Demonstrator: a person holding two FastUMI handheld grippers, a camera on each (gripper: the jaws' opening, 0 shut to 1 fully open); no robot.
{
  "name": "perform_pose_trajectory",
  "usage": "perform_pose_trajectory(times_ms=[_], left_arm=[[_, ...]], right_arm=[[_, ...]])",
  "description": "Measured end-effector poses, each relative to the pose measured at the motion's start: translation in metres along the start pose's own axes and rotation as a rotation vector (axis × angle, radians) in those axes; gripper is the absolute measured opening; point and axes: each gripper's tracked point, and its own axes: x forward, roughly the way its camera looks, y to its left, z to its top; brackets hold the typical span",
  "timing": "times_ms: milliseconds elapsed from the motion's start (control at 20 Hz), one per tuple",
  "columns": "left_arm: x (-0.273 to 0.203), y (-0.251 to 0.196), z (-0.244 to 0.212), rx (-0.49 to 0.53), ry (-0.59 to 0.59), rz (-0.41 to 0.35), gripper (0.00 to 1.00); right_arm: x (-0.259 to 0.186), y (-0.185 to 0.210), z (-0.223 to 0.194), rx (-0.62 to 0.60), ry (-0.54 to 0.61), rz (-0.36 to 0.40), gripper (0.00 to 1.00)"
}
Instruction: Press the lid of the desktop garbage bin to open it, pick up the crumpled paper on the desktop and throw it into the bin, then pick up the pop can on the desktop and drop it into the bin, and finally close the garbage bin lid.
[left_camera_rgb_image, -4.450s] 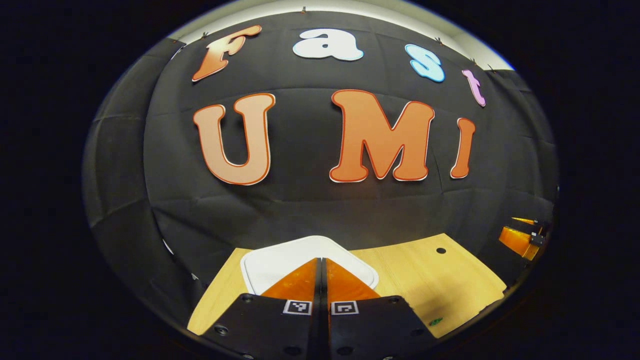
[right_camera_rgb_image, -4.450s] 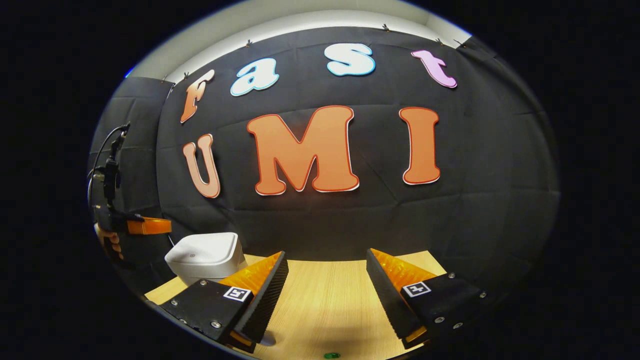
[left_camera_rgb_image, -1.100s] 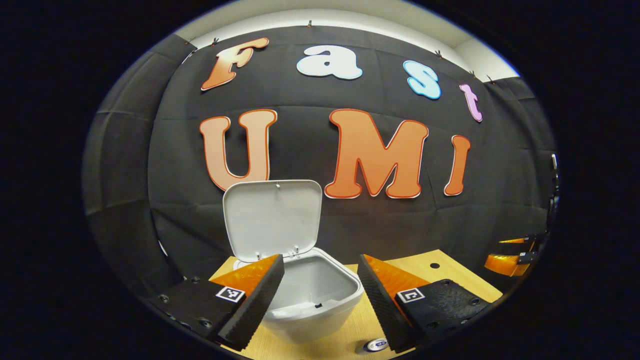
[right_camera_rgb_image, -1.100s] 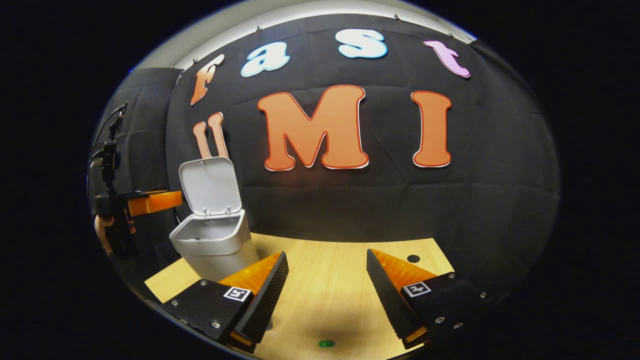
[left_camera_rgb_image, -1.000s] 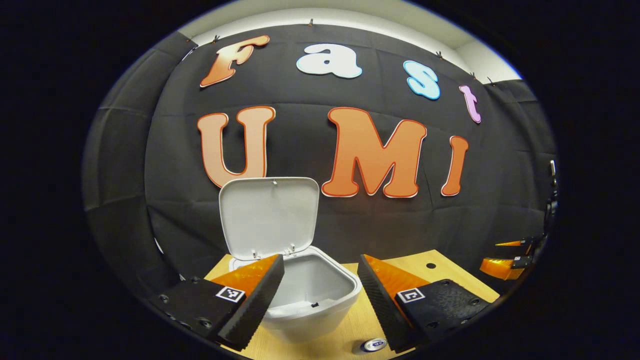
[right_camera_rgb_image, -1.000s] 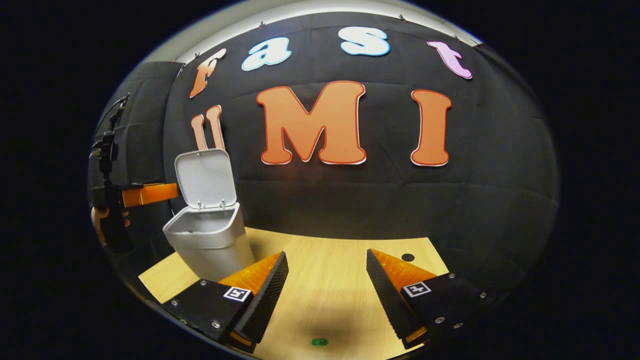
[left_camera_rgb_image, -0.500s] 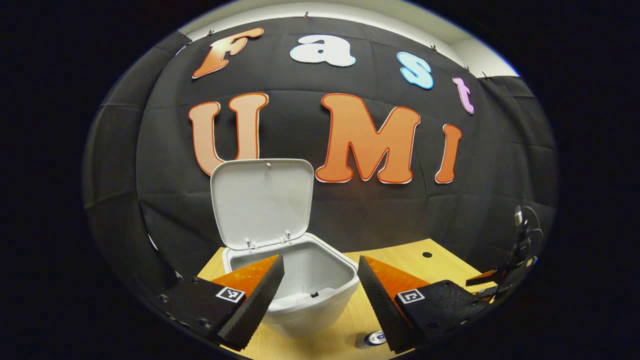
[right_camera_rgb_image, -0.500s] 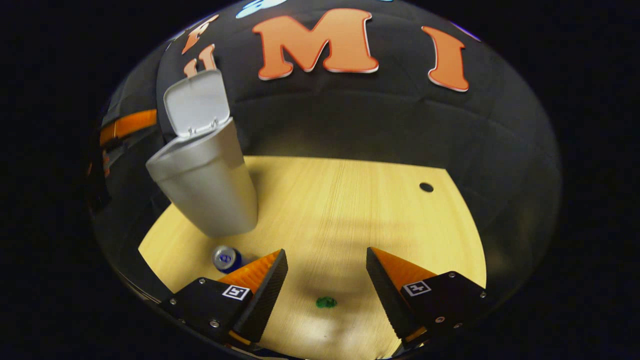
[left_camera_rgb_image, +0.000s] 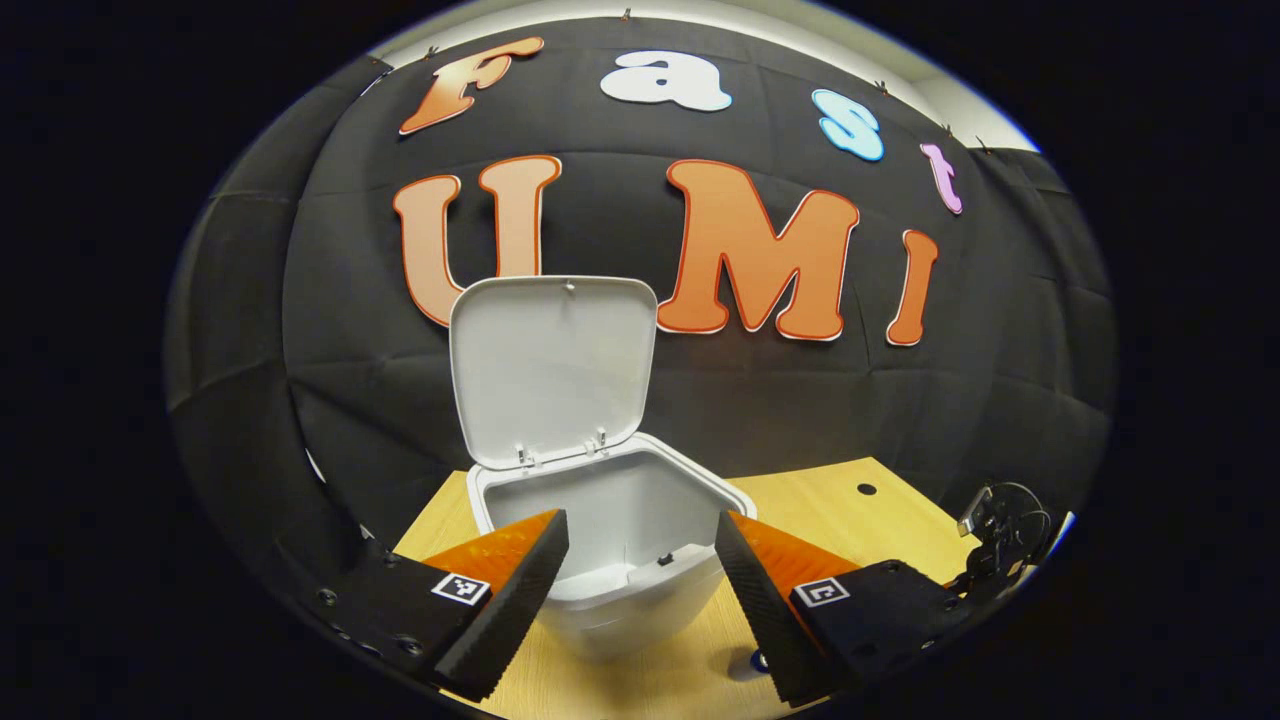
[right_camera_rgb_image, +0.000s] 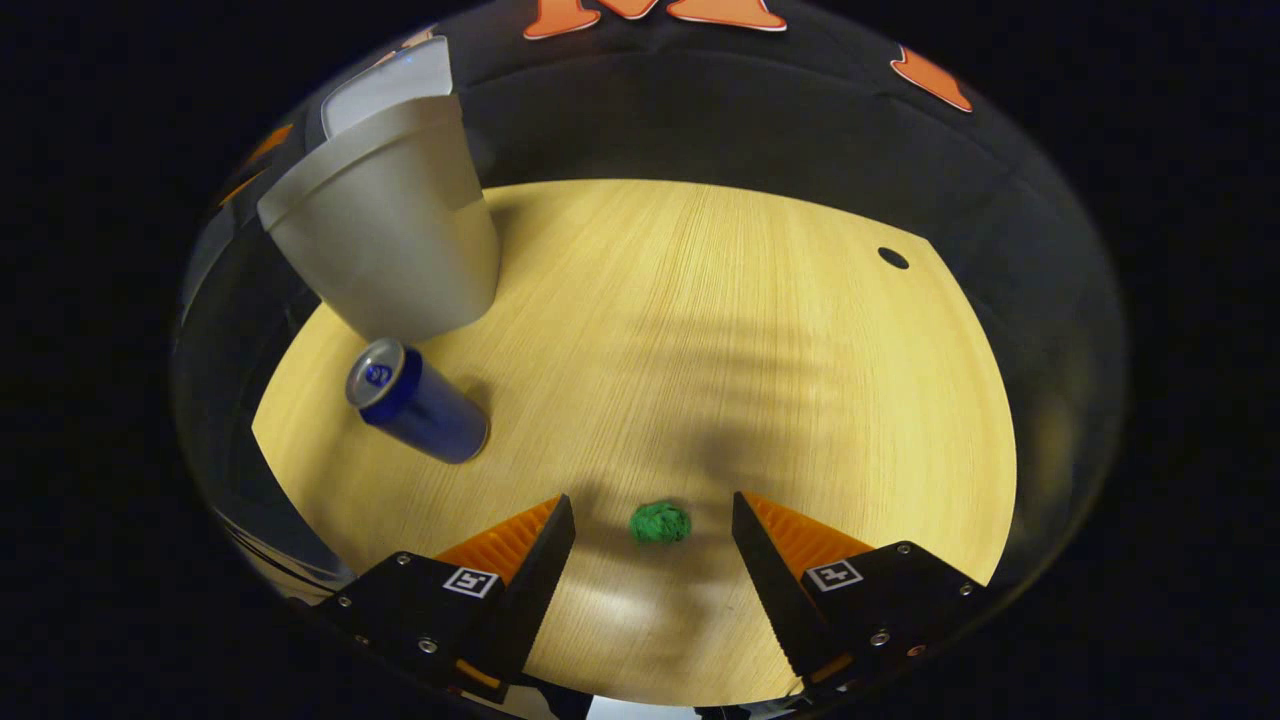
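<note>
The white desktop bin (left_camera_rgb_image: 620, 560) stands with its lid (left_camera_rgb_image: 553, 368) tipped up and back, and what I see of its inside holds nothing. My left gripper (left_camera_rgb_image: 640, 535) hovers open just in front of the bin's rim. In the right gripper view the bin (right_camera_rgb_image: 385, 240) stands at the upper left and a blue pop can (right_camera_rgb_image: 415, 402) stands upright just in front of it. A small green crumpled paper (right_camera_rgb_image: 660, 522) lies on the wooden desktop (right_camera_rgb_image: 760, 330). My right gripper (right_camera_rgb_image: 652, 518) is open, tilted down over the paper, which sits between its fingertips.
A round cable hole (right_camera_rgb_image: 892, 258) marks the desktop's far right part. The other gripper's body and cable (left_camera_rgb_image: 1000, 535) show at the right edge of the left gripper view. Black cloth walls close the desk at the back and sides.
The lid, shut 4.5 s ago, now stands up and my left gripper has opened. In the last second my right gripper has pitched down and dropped over the green paper.
</note>
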Motion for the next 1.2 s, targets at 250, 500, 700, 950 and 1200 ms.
perform_pose_trajectory(times_ms=[250,500,700,950,1200], left_arm=[[-0.001,0.005,-0.011,-0.005,0.024,-0.002,0.94],[-0.004,0.012,-0.016,0.008,0.036,0.009,0.94],[-0.001,0.013,-0.021,0.005,0.049,0.011,0.94],[0.002,0.013,-0.021,0.017,0.054,0.012,0.94],[0.007,0.011,-0.024,0.008,0.060,0.006,0.94]], right_arm=[[0.008,-0.005,-0.011,-0.006,0.080,0.005,0.95],[0.004,-0.005,-0.014,-0.028,0.113,0.009,0.94],[0.006,-0.008,-0.012,-0.014,0.129,0.015,0.81],[0.016,-0.008,-0.008,-0.024,0.155,0.032,0.38],[0.025,-0.018,0.022,-0.019,0.152,0.051,0.06]])
